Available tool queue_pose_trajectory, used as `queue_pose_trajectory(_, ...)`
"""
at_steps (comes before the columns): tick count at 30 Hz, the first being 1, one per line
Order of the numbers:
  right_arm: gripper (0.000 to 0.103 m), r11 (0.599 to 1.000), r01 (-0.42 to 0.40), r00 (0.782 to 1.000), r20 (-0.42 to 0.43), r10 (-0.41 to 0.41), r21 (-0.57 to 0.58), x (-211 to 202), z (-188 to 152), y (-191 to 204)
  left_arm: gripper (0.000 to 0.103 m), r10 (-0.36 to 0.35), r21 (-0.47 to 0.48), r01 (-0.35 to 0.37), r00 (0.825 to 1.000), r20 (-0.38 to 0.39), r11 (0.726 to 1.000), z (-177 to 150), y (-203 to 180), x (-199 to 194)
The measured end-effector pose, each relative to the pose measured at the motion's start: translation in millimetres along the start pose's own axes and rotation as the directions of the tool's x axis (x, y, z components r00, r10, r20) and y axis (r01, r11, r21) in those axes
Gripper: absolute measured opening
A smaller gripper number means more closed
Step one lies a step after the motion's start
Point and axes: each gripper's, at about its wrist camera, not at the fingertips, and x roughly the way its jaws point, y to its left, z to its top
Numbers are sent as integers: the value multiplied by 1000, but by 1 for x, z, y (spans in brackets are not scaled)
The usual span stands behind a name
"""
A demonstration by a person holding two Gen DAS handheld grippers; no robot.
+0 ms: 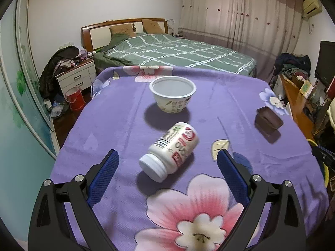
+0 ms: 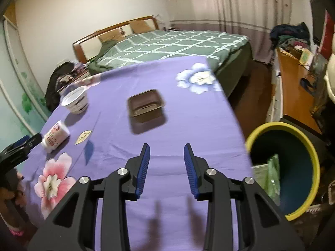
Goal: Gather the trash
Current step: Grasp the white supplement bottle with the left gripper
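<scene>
A: Taking the white bowl (image 1: 173, 94) as the marker, what is lying where on the purple flowered cloth (image 1: 117, 125)?

B: Starting at the left, the left gripper (image 1: 167, 163) is hanging over the near part of the cloth with its blue pads spread wide and nothing between them. The white bottle (image 1: 170, 151) is lying on its side just nearer than the bowl, cap toward the camera, and it is sitting in line with that wide gap. I judge the wide spread is meant to take the bottle's body.

A: And further right?

B: The brown tray (image 2: 146, 106) is resting upright to the right of the bowl, well apart from it. The right gripper (image 2: 166, 152) is pointing at it from the near side, jaws parted only narrowly and empty.

A: Where is the trash going?

B: Probably into the yellow-rimmed bin (image 2: 293, 163), standing on the floor far right of the bowl, beside the table edge, within the right hand's reach; something green is already lying inside.
</scene>
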Motion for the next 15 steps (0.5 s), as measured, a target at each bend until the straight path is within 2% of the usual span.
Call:
queue_pose_trajectory(4, 33, 999, -26, 1000, -18, 26, -33, 7, -3, 19, 93, 2, 17, -2, 1000, -25, 1000, 4, 3, 19)
queue_pose_trajectory(10, 33, 998, -38, 999, -39, 36, -43, 13, -6, 27, 93, -17, 41, 20, 997, -69, 999, 11, 4, 47)
queue_pose_trajectory(15, 33, 998, -44, 998, -45, 42, -41, 16, -6, 29, 93, -62, 45, 68, 991, -121, 997, 15, 4, 65)
